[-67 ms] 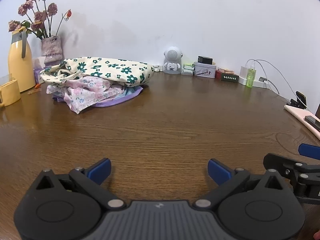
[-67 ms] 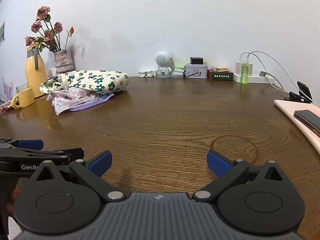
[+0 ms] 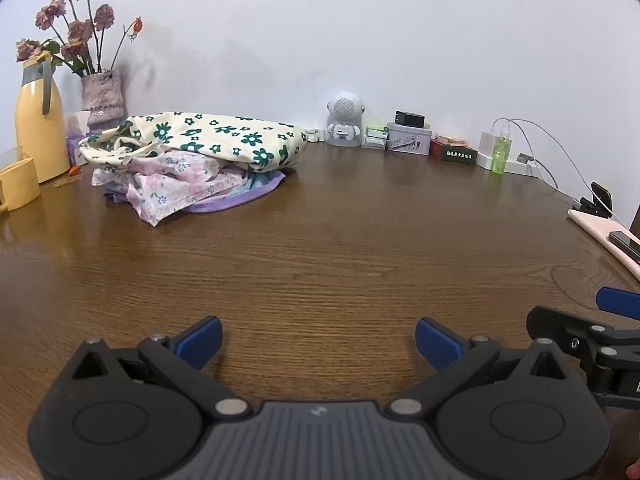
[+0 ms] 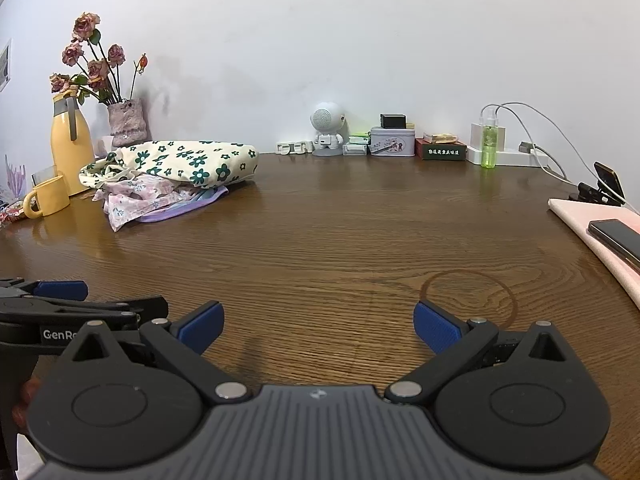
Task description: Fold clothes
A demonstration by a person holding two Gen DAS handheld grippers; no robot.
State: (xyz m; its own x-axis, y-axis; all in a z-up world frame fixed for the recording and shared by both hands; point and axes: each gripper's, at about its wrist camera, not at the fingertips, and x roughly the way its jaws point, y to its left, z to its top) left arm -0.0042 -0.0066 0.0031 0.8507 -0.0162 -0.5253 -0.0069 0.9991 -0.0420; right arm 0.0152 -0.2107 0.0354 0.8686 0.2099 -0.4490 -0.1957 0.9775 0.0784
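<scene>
Clothes to fold lie well beyond both grippers: left gripper (image 3: 318, 338) and right gripper (image 4: 318, 326) hover side by side over bare brown wooden bench (image 3: 320, 248), jaws spread, nothing between. Far-left heap (image 3: 192, 160) shows three soft, light garments: cream green-flowered cloth (image 3: 216, 138) on top, pink floral (image 3: 168, 184), lilac (image 3: 240, 196) beneath. Likely limp and slippy; pinch a hem or corner.

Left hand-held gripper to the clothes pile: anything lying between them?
Nothing. Both wrist views show only bare wooden table between the open left hand-held gripper and the clothes pile.
</scene>
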